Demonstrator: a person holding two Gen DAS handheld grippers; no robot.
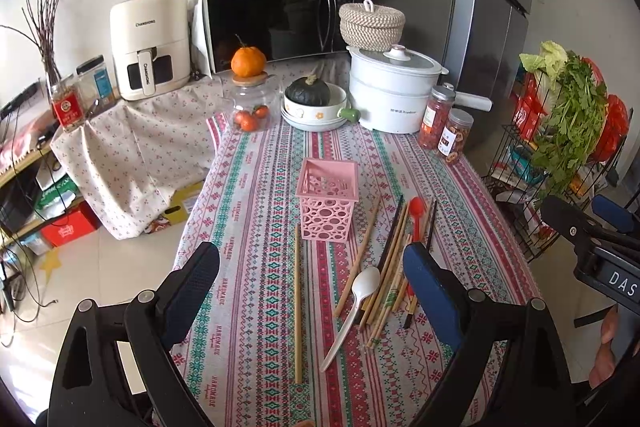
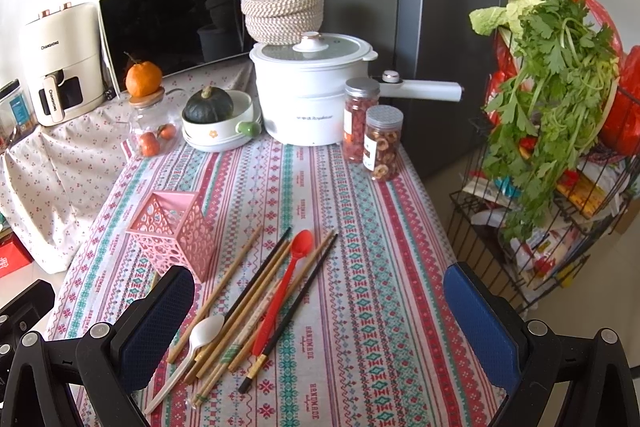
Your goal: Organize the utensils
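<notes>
A pink perforated holder stands upright and empty on the patterned tablecloth; it also shows in the right wrist view. Right of it lies a loose pile of wooden and black chopsticks, with a red spoon and a white plastic spoon. One wooden chopstick lies apart on the left. My left gripper is open above the near utensils. My right gripper is open above the pile. Both are empty.
At the back stand a white electric pot, two snack jars, a bowl with a dark squash, a glass jar with an orange on top, a microwave and an air fryer. A wire rack with greens stands right.
</notes>
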